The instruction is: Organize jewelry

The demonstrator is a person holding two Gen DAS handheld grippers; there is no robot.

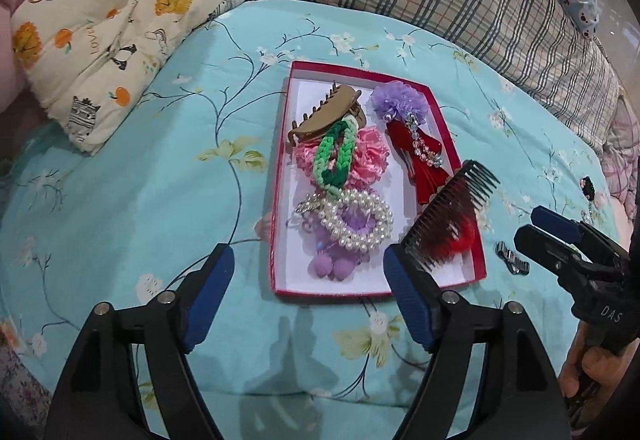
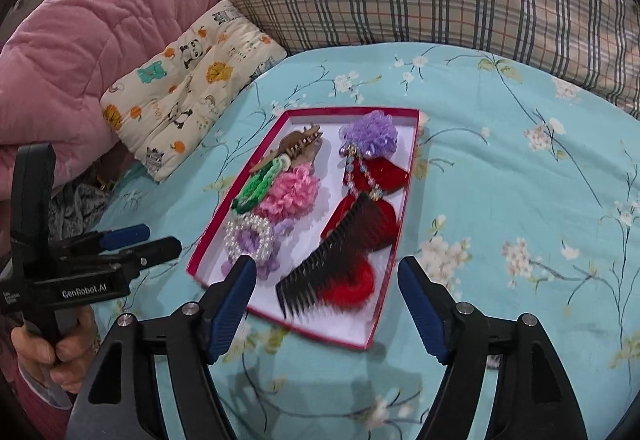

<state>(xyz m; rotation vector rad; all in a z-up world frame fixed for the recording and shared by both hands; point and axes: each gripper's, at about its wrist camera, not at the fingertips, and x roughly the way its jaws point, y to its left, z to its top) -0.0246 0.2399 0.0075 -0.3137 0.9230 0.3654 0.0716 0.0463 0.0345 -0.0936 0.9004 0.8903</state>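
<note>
Comb [image 2: 320, 276] lying in red tray [image 2: 384, 280] (near corner); both grippers' jaws spread, grasping nothing.

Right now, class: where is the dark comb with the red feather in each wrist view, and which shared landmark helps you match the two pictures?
Left wrist view: the comb lies at the right of centre, propped over the red tray's near right corner.
Right wrist view: the comb lies low in the centre, inside the tray's near end.
Shared landmark: the purple flower clip at the tray's far end.
</note>
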